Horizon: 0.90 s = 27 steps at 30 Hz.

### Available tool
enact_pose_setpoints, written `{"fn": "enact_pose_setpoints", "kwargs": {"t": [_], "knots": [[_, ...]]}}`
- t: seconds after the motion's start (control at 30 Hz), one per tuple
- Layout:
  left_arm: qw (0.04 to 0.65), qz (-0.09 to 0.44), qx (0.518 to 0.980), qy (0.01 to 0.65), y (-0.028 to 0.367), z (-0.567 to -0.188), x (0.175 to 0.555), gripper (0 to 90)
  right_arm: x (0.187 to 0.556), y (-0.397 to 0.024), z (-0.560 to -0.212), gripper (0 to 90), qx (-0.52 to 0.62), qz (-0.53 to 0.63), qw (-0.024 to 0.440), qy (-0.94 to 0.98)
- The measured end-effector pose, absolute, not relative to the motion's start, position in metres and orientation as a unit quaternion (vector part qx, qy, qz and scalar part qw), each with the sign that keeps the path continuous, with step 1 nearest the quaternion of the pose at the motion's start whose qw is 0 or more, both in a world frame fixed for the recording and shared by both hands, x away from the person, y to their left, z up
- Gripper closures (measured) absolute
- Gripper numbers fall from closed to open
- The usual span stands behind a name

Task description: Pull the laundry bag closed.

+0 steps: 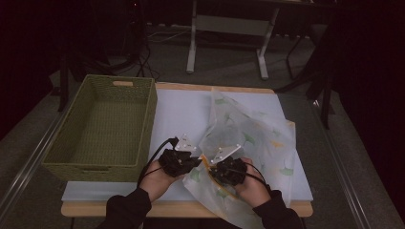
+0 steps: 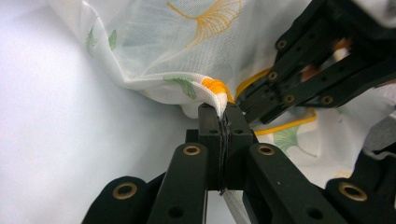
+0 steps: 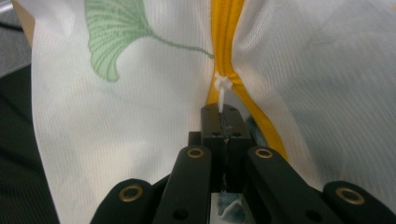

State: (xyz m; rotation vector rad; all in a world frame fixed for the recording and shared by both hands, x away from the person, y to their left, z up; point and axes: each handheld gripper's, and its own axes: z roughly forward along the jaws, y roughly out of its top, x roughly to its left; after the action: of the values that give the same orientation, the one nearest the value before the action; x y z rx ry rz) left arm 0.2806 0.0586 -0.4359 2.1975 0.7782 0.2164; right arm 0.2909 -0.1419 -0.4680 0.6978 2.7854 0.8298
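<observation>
Grey carpet and dark furniture legs are seen beyond the pale-topped bench (image 1: 181, 114) in the high view. A woven green basket (image 1: 102, 129) is set on the bench's left part. A sheer white mesh bag (image 1: 253, 138), printed with green and yellow ginkgo leaves, is spread over the right part, its near end hanging past the front edge. The left gripper (image 1: 188, 160) and the right gripper (image 1: 222, 167) are held side by side, close together, at the bag's near left edge.

From the left gripper view, the left gripper (image 2: 223, 112) is seen with its fingers clamped on a fold of the bag's hem (image 2: 212, 91), beside the yellow zipper tape (image 2: 285, 127). The right gripper's black linkage (image 2: 322, 70) is seen just beyond, at the upper right.

From the right gripper view, the right gripper (image 3: 224, 116) is seen with its fingers clamped on the white zipper pull (image 3: 221, 95), which is attached to the yellow zipper (image 3: 226, 28) running up between two panels of mesh.
</observation>
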Motion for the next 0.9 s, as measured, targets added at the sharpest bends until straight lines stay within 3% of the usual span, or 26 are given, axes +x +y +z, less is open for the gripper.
{"fn": "enact_pose_setpoints", "kwargs": {"t": [0.9], "knots": [[0.376, 0.108, 0.863, 0.319, 0.064, -0.440, 0.282, 88.9, 0.262, -0.192, -0.431, 90.0, 0.228, 0.304, 0.082, 0.921]]}}
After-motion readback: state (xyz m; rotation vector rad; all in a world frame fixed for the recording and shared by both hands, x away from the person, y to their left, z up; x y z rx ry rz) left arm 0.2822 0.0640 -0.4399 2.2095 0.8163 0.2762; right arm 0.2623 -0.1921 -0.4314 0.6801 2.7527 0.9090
